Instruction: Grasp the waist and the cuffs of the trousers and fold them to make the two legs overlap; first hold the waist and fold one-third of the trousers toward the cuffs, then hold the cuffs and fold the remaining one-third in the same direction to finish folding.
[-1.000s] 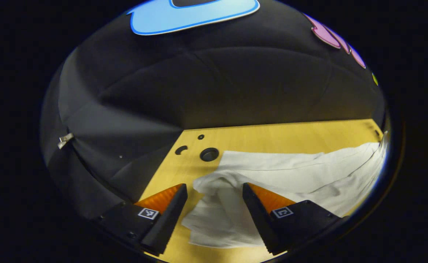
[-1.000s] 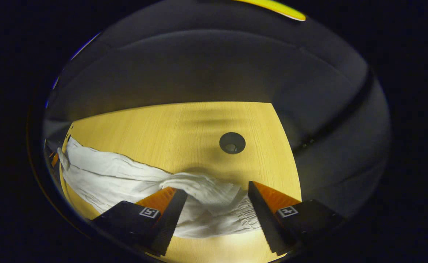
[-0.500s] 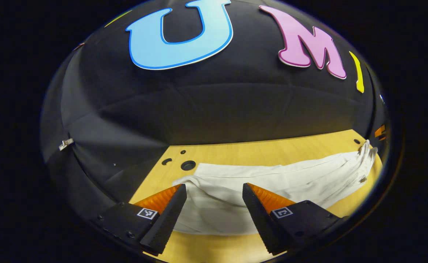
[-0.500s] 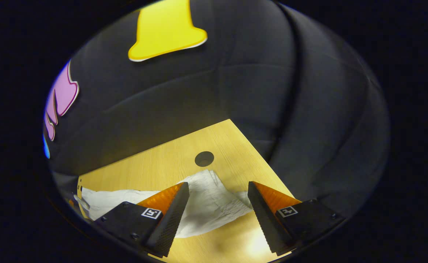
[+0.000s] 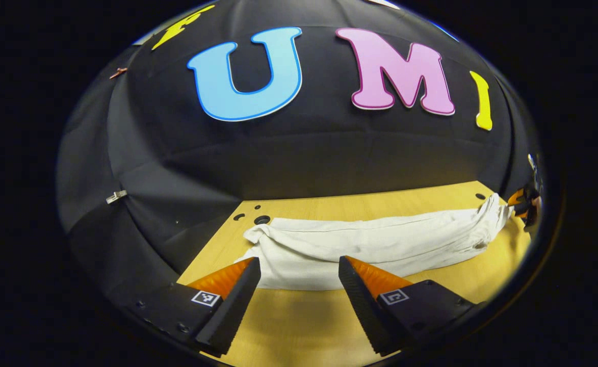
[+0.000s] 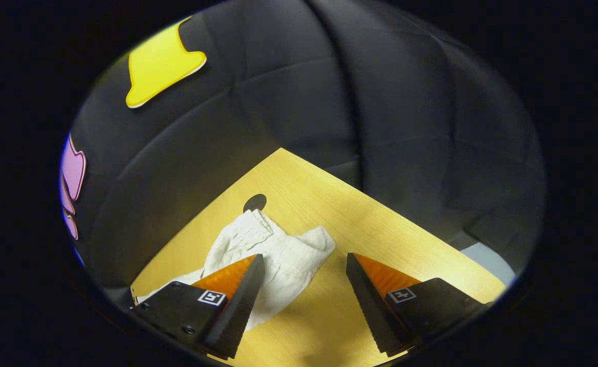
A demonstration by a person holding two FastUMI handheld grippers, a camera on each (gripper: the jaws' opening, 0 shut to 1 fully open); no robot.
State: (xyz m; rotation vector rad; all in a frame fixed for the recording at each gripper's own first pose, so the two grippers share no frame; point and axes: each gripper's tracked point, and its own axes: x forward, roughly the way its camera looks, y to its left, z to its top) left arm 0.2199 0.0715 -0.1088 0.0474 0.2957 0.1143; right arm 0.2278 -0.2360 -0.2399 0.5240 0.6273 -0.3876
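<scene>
left gripper view: white trousers (image 5: pixel 370 244) laid as one long band across the wooden table (image 5: pixel 299 321), running from about 9 o'clock near the three dark table holes (image 5: pixel 261 219) out toward 3 o'clock, where the far end bunches up beside the other gripper (image 5: pixel 525 204), glimpsed at the rim. left gripper (image 5: pixel 299 278) poised at 6 o'clock over bare tabletop, fingers spread wide with nothing between them, near edge of the cloth lying just past the tips. against one second ago: then the cloth sat crumpled right between the fingers, reaching toward 6 o'clock; now pulled back clear of it, with far more booth wall overhead and the trousers seen whole and flatter.

right gripper view: gathered end of the trousers (image 6: pixel 273 250) lying toward 10 o'clock from the right gripper (image 6: pixel 304 278), its ribbed edge almost touching a round hole (image 6: pixel 255 202) in the table (image 6: pixel 380 224). fingers parted wide, gripping nothing; left finger (image 6: pixel 237 300) overlapping the cloth in the picture, contact not possible to judge, right finger (image 6: pixel 375 295) over bare wood. table corner pointing to 12 o'clock, a pale patch of floor (image 6: pixel 487 260) at 3 o'clock. against one second ago: then the cloth was draped in a ridge straight across between both fingers; now shifted off to the left finger's side, view swung so the table edge runs on a diagonal.
</scene>
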